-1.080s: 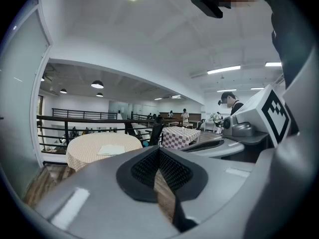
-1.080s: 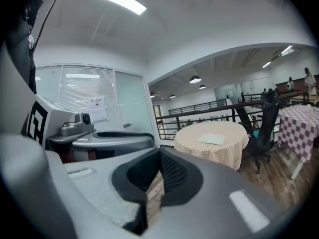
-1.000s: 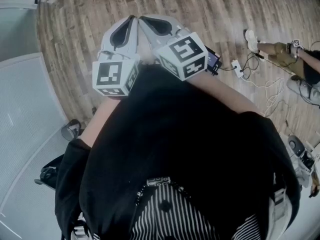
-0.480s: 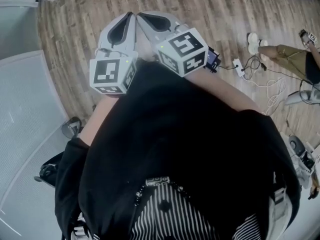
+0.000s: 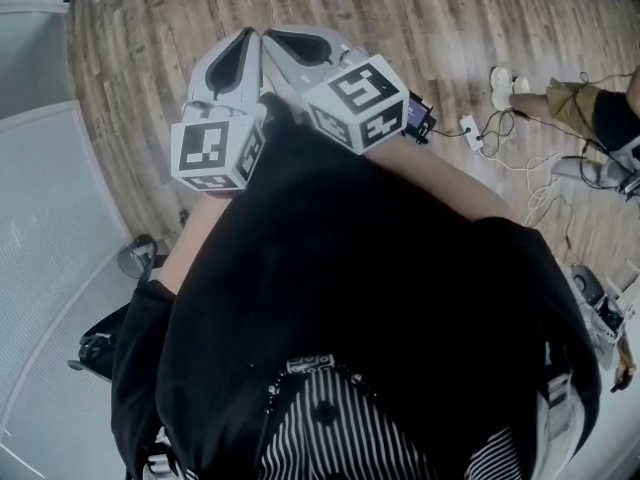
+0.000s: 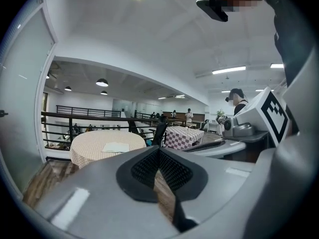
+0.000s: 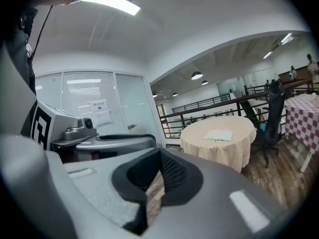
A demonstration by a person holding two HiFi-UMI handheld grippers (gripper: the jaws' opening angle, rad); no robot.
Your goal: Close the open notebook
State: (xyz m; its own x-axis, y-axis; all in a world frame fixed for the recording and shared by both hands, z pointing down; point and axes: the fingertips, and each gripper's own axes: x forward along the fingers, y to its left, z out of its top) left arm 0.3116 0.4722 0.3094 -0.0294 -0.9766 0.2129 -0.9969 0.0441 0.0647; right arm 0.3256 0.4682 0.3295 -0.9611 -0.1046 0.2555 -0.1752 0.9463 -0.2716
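Note:
A pale open notebook (image 6: 115,147) lies flat on a round table with a beige checked cloth (image 6: 94,151), far ahead across the wooden floor. The right gripper view shows the same notebook (image 7: 218,135) on that table (image 7: 222,146). In the head view both grippers are held close in front of the person's chest, side by side over the floor. My left gripper (image 5: 244,38) is shut with nothing in it, its fingertips meeting (image 6: 158,151). My right gripper (image 5: 270,38) is shut and empty too (image 7: 160,156).
A black office chair (image 7: 271,118) and a table with a dark checked cloth (image 6: 184,136) stand beside the round table, with a black railing (image 6: 75,116) behind. A glass wall (image 7: 94,113) is on the left. Cables (image 5: 480,133) and another person's legs (image 5: 560,103) lie on the floor to the right.
Both grippers have drifted a little to the left in the head view, still side by side and shut. The other person at the right edge has shifted.

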